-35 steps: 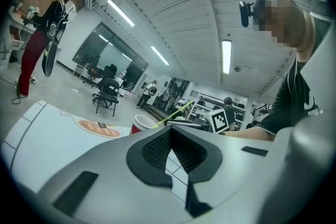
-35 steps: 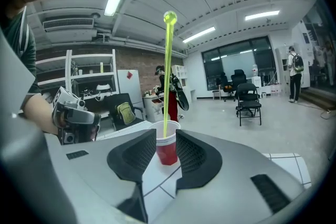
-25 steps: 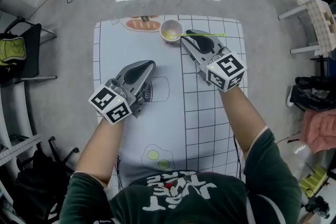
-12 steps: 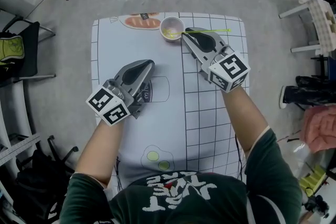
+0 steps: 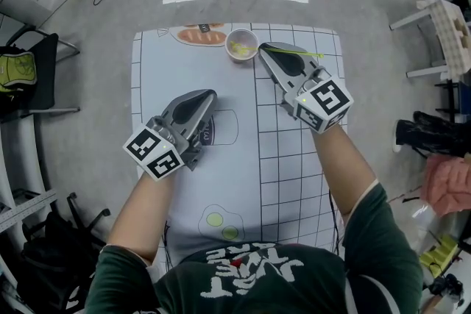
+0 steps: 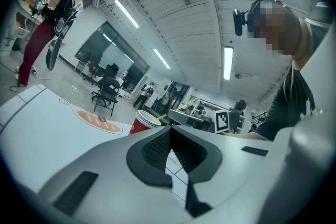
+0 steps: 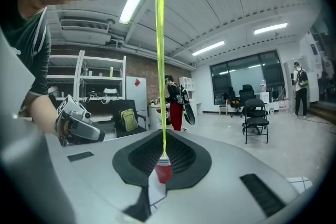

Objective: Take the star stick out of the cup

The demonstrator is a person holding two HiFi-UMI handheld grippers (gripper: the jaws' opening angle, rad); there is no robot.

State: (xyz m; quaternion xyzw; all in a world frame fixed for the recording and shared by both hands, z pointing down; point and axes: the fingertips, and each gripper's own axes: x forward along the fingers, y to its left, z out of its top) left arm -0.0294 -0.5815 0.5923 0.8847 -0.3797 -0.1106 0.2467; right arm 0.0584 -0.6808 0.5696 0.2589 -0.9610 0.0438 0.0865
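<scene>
Your right gripper (image 5: 266, 51) is clamped on the star stick (image 5: 302, 52) just beside the cup (image 5: 250, 37), gripping low on the shaft so you can draw it out. The lower end appears to reach into the cup, while the long end slants out past the jaws. Your left gripper (image 5: 208, 95) is well apart on the mat (image 5: 154, 70), jaws together on nothing, likely parked out of the way. There is one cup, one stick and two grippers.

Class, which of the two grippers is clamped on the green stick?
The right gripper: its jaws pinch the thin green stick, while the left gripper is shut on nothing.
</scene>
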